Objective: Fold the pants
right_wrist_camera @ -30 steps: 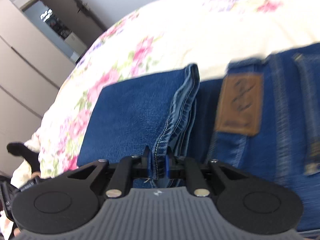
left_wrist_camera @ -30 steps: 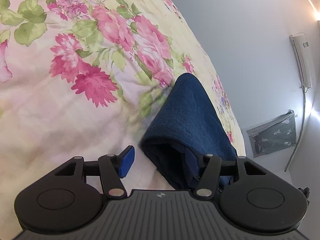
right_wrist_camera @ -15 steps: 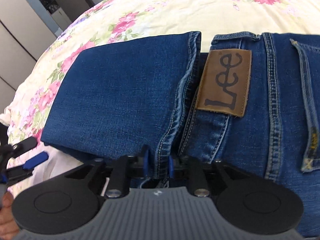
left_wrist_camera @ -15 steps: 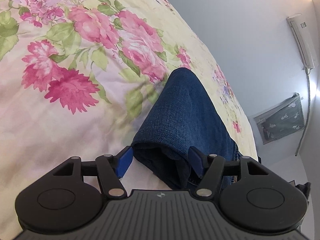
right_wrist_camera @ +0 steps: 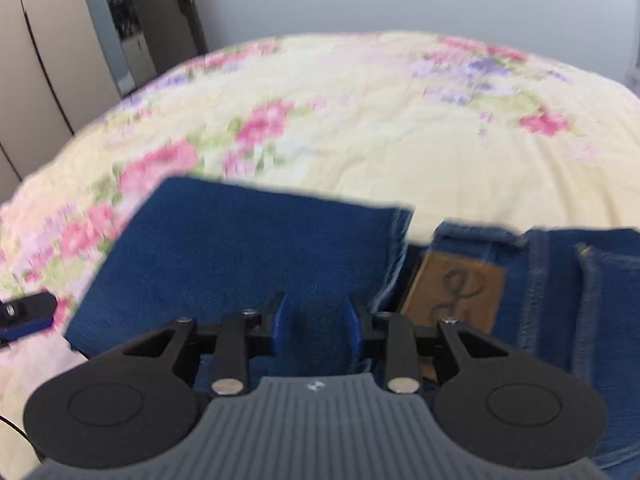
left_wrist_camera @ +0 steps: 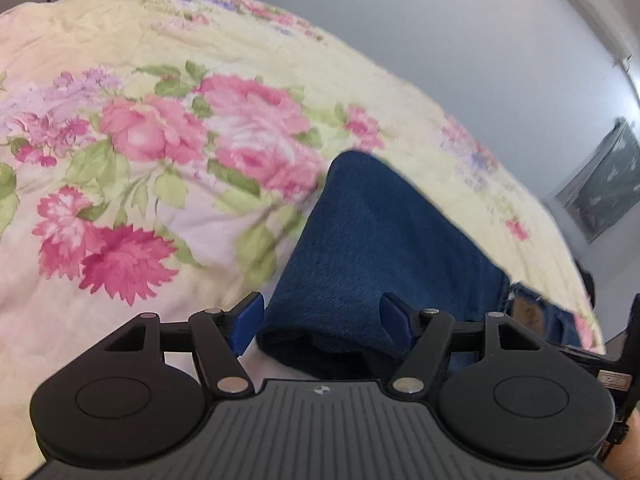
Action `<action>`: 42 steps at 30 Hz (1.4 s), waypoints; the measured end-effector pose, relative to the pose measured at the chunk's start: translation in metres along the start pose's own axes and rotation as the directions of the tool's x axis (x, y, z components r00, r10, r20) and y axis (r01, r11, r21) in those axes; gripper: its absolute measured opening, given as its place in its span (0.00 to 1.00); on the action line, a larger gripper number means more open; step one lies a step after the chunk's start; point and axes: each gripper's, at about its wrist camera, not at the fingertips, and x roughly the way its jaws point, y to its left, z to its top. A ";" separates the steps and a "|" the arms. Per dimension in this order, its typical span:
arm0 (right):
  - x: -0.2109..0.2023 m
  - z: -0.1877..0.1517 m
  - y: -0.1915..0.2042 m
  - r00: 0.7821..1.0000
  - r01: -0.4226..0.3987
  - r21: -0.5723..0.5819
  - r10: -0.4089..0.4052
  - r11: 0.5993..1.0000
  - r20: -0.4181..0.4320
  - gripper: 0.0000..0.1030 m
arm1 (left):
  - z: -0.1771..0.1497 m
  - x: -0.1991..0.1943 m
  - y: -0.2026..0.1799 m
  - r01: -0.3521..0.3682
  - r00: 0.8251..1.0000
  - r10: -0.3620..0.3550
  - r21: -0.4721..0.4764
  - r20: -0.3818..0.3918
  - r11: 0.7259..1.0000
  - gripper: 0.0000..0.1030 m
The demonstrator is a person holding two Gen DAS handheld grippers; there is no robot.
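- While its jaws are opening wide, left gripper (left_wrist_camera: 322,322) straddles the folded end of the jeans (left_wrist_camera: 384,256); pads off the cloth.
- Right gripper (right_wrist_camera: 316,326): jaws narrow but opening, denim seen btwn the blue fingers (right_wrist_camera: 280,326), nothing pinched.
- Jeans lie folded on floral bedspread (right_wrist_camera: 360,128), leg doubled back w/ hem beside brown waistband patch (right_wrist_camera: 456,288).
- Both views blurred.

Soft, even daylight fills the room, with hardly a shadow on the bed (left_wrist_camera: 120,60). Both views smear with motion blur, worst across the flowers; the fisheye bends and darkens every corner.
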 end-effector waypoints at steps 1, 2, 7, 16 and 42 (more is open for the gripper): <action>0.008 -0.007 0.003 1.000 0.010 -0.026 -0.010 1.000 -0.003 0.28 | -0.004 0.011 0.004 -0.040 0.999 0.041 0.007 -0.025 0.999 0.75; 0.013 -0.012 0.006 1.000 0.017 -0.055 -0.017 0.998 0.010 0.29 | -0.007 0.019 0.009 -0.056 0.997 0.056 0.008 -0.043 0.998 0.75; 0.009 -0.021 0.006 0.999 0.004 -0.102 0.000 0.995 0.035 0.30 | -0.013 0.023 0.017 -0.036 0.999 0.037 0.034 -0.021 0.999 0.75; -0.030 -0.036 0.018 0.993 -0.055 -0.119 0.067 0.991 0.102 0.30 | -0.012 -0.004 0.026 0.088 0.996 -0.090 -0.129 -0.006 0.988 0.77; -0.018 -0.060 0.025 0.996 -0.014 -0.151 0.027 0.988 0.082 0.32 | 0.001 0.027 0.032 0.191 0.981 -0.191 -0.199 0.017 0.961 0.37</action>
